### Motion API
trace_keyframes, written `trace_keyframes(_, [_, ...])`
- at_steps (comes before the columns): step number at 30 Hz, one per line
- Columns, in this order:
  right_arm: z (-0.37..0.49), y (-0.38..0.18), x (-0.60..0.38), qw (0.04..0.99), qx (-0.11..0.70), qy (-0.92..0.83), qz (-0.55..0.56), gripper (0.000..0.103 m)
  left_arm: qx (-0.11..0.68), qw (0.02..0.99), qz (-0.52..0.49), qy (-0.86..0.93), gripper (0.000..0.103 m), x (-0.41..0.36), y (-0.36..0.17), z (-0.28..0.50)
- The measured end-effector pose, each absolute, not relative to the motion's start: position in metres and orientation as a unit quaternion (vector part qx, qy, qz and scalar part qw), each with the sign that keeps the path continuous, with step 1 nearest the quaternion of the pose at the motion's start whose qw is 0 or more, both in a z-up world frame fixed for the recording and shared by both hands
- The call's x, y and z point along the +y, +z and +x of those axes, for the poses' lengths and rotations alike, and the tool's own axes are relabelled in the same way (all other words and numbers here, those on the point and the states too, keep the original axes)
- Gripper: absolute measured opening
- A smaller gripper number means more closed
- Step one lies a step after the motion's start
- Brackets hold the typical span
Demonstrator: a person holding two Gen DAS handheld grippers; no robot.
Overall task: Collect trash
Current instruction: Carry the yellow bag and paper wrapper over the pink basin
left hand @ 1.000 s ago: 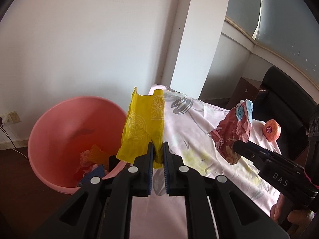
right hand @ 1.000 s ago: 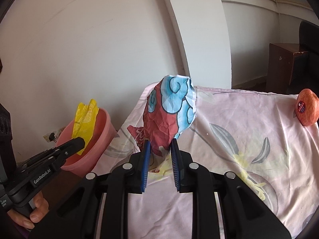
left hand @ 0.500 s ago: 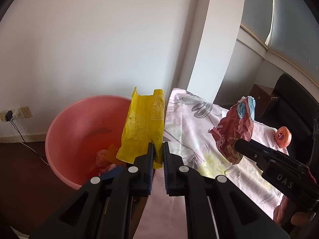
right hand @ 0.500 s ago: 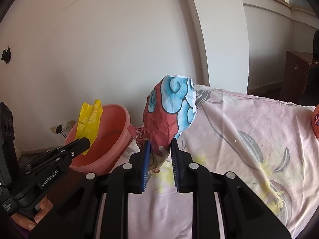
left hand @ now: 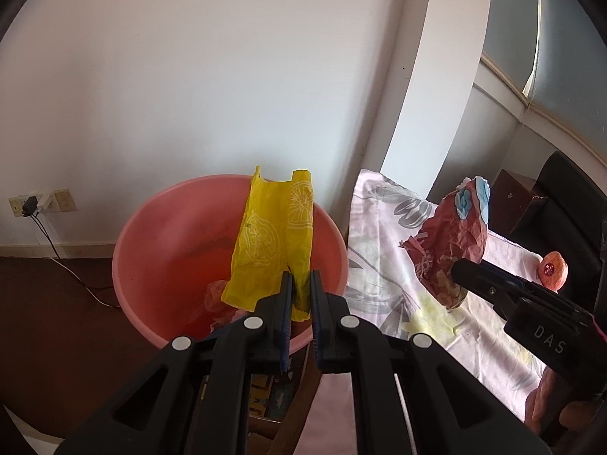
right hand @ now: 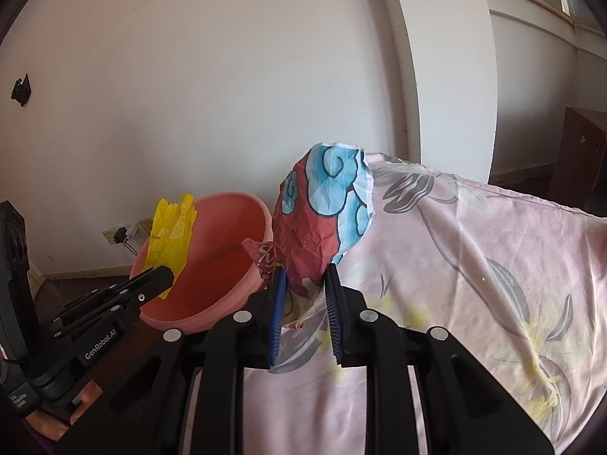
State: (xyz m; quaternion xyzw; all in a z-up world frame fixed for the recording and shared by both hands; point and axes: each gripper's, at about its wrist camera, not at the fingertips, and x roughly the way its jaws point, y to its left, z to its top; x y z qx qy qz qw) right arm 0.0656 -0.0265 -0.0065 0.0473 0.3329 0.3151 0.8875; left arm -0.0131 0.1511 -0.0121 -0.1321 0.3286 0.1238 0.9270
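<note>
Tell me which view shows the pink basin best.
The left wrist view: the basin faces it, rim and trash inside visible behind the yellow bag. The right wrist view shows the basin sideways, partly hidden.

a floral pink cloth (right hand: 493,250) covers the table, its far edge near a white wall (left hand: 189,76) and a pillar (right hand: 447,76). an apple (left hand: 553,270) with a sticker lies on the cloth by a black chair (left hand: 569,204). a wall socket (left hand: 41,204) holds a plug and cable. a dark cabinet (right hand: 580,151) stands further back.
</note>
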Motion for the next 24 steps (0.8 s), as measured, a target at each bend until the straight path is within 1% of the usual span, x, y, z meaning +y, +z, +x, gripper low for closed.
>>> trace_keyframes(24, [0.07, -0.008, 0.036, 0.868, 0.328, 0.373, -0.001, 0.021, 0.344, 0.913, -0.147, 0.164, 0.008, 0.181, -0.025, -0.02])
